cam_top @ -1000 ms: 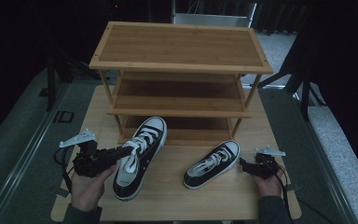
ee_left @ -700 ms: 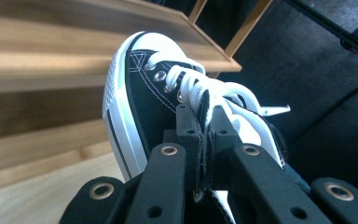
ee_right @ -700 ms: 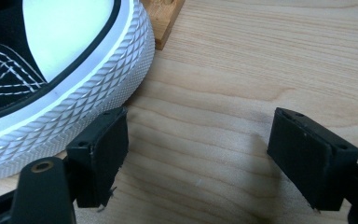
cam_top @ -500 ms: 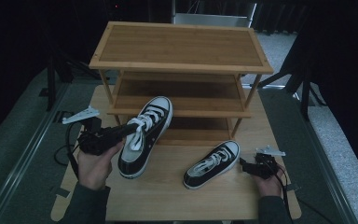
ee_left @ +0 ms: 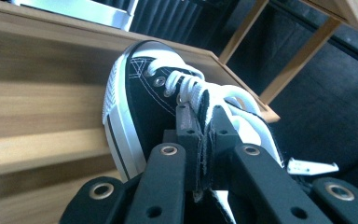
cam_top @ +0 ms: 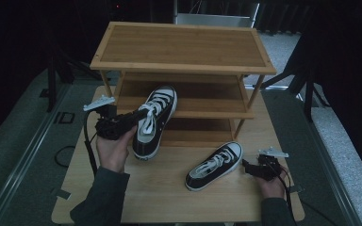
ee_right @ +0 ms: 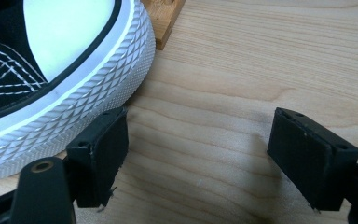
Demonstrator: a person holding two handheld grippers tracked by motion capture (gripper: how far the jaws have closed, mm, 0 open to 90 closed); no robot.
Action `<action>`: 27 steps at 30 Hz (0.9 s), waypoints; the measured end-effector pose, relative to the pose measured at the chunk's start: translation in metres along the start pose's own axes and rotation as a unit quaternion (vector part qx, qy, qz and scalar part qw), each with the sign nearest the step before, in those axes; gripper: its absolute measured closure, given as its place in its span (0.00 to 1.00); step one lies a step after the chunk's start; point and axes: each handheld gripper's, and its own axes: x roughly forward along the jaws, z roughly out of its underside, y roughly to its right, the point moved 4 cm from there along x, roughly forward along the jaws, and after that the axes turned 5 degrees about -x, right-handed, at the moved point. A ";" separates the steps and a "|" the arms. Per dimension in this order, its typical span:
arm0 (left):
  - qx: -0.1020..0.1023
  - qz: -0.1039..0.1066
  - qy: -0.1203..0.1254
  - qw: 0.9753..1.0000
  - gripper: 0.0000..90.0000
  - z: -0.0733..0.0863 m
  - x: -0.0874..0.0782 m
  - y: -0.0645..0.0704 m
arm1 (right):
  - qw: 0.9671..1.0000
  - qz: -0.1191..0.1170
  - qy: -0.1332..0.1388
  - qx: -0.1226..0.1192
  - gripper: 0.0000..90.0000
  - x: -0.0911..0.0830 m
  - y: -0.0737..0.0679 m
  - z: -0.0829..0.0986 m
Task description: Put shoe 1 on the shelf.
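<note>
Left gripper (cam_top: 139, 115) clenched on a black sneaker (cam_top: 154, 120) left of centre, lifted before the wooden rack (cam_top: 184, 47), right gripper (cam_top: 246, 167) released beside second sneaker (cam_top: 214, 165) on bench (cam_top: 169, 197), lower right

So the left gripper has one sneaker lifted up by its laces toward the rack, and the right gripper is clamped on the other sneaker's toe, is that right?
Not quite. The right gripper is open: in the right gripper view its jaws stand wide apart beside the toe of the other sneaker, clamping nothing. The left gripper does hold one sneaker by its laces toward the rack.
</note>
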 end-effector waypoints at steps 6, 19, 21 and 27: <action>-0.010 -0.014 0.015 1.000 0.96 -0.004 0.016 -0.004 | 1.000 0.000 0.000 0.000 0.22 0.000 0.000 0.000; -0.031 -0.042 0.041 0.998 0.96 -0.009 0.044 -0.017 | 1.000 0.000 0.000 0.000 0.22 0.000 0.000 0.000; -0.037 -0.043 0.047 0.997 0.96 -0.010 0.049 -0.017 | 1.000 0.000 0.000 0.000 0.22 0.000 0.000 0.000; -0.045 -0.053 0.063 0.996 0.96 -0.015 0.064 -0.018 | 1.000 -0.001 0.000 -0.001 0.22 0.000 0.000 0.000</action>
